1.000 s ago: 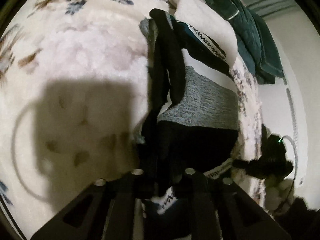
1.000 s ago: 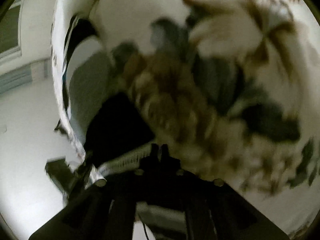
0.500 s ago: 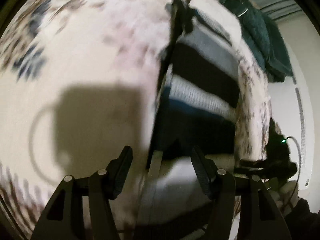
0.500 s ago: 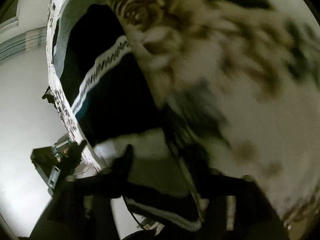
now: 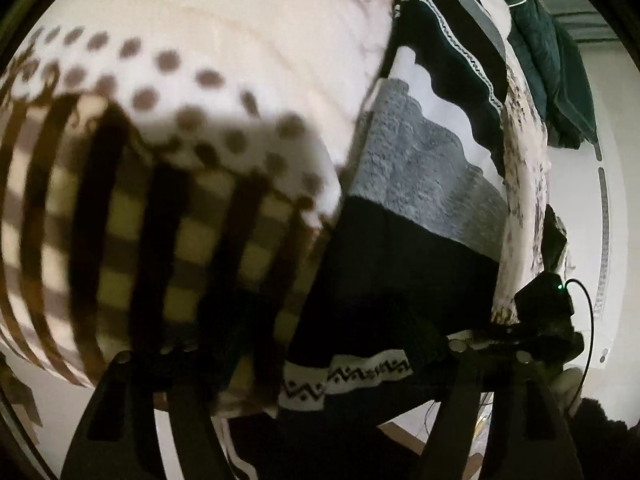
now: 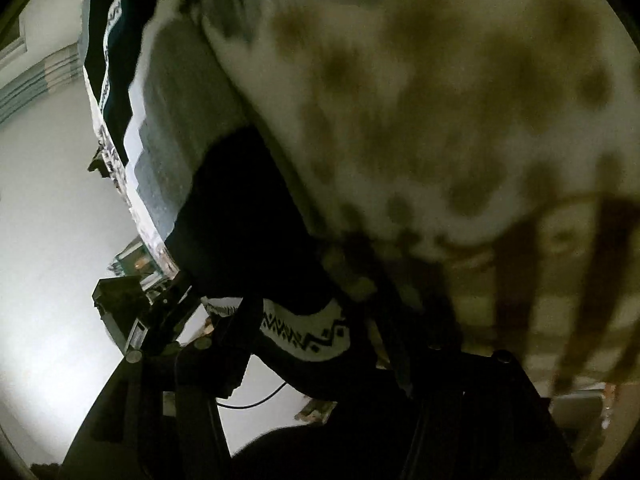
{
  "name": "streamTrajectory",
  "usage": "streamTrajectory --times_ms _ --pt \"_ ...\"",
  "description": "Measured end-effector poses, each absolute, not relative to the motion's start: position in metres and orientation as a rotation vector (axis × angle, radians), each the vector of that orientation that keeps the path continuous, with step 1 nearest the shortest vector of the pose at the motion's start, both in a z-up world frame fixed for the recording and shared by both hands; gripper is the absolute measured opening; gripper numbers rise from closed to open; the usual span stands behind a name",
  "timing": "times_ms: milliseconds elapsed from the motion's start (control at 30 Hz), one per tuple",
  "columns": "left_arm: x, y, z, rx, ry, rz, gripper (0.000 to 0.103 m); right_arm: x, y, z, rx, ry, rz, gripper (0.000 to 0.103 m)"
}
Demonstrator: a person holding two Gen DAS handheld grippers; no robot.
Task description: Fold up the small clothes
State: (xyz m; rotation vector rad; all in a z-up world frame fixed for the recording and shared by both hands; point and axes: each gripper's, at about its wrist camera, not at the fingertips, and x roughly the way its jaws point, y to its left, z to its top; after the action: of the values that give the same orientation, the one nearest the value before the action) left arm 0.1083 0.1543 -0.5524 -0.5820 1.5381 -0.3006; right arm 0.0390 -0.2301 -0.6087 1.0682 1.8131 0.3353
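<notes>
A small knit sweater (image 5: 420, 184) with black, grey, white and navy bands lies flat on the bed blanket (image 5: 256, 40), near the bed's edge. Its white zigzag hem (image 5: 348, 376) lies between the fingers of my left gripper (image 5: 316, 354), which is open over the hem. In the right wrist view the same sweater (image 6: 240, 216) runs up the left side, and its zigzag hem (image 6: 304, 332) sits between the spread fingers of my right gripper (image 6: 316, 344), which is open.
The blanket has a dotted and checked border (image 5: 160, 216) at the near edge. A dark green garment (image 5: 552, 64) lies at the far corner of the bed. A black device with a green light and cable (image 5: 548, 300) is beside the bed, above white floor.
Both grippers were shut on the sweater a second ago, then opened and let it drop flat. Both have since pulled back toward the hem and the blanket's border.
</notes>
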Motion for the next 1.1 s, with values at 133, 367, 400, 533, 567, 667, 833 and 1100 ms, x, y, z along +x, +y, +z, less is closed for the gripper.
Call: streamTrajectory --times_ms 133,367,400,533,567,667,833,1100 --pt "0.102 0.144 -0.557 -0.618 1.546 -0.314 0.069 0.044 -0.214 -0.612 1.063 1.807 0.339 0.061" --pt "0.091 0.131 -0.55 -0.671 1.512 -0.292 0.013 0.072 -0.162 -0.596 1.051 1.736 0.317 0.014" --pt "0.09 0.132 -0.546 -0.67 1.504 -0.273 0.012 0.073 -0.16 -0.588 1.04 1.716 0.311 0.013" --pt "0.09 0.13 -0.511 -0.622 1.463 -0.255 0.01 0.073 -0.164 -0.555 0.995 1.675 0.314 0.012" --pt "0.093 0.129 -0.496 -0.615 1.446 -0.258 0.01 0.076 -0.162 -0.54 0.985 1.658 0.318 0.012" --pt "0.107 0.129 -0.462 -0.615 1.386 -0.272 0.01 0.091 -0.164 -0.5 0.978 1.587 0.34 0.012" --pt "0.173 0.128 -0.405 -0.644 1.232 -0.323 0.01 0.148 -0.184 -0.436 0.991 1.453 0.386 0.012" --pt "0.349 0.106 -0.383 -0.634 1.037 -0.386 0.011 0.313 -0.238 -0.388 1.005 1.25 0.364 0.012"
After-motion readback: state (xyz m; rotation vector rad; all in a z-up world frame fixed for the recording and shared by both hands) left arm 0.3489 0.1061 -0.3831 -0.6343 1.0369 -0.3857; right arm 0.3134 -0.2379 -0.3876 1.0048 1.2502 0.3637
